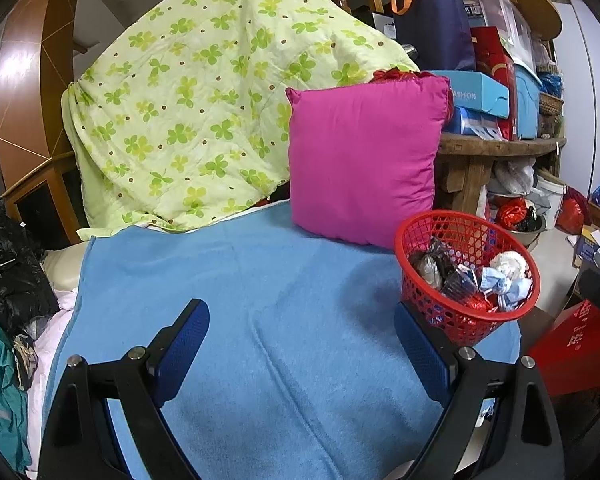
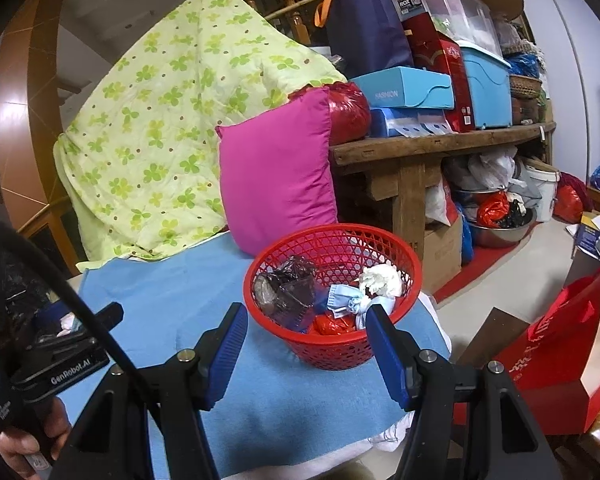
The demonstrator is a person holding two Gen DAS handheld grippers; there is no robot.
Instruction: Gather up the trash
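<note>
- Left gripper (image 1: 302, 322): jaws spread wide, nothing between, over the blue towel (image 1: 228, 280).
- Right gripper (image 2: 306, 326): jaws part-open, empty, just near of the red basket (image 2: 332, 248).
- Basket holds the trash (image 2: 328, 296), near the pink cushion (image 2: 276, 176).

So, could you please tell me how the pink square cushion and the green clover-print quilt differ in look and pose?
The pink square cushion is plain, one solid colour; the green clover-print quilt is pale with leaf and dot patterns. The cushion is compact and stands upright on the blue blanket; the quilt is much larger and hangs draped over something behind it. Both are soft fabric and sit behind the red plastic mesh basket.
</note>
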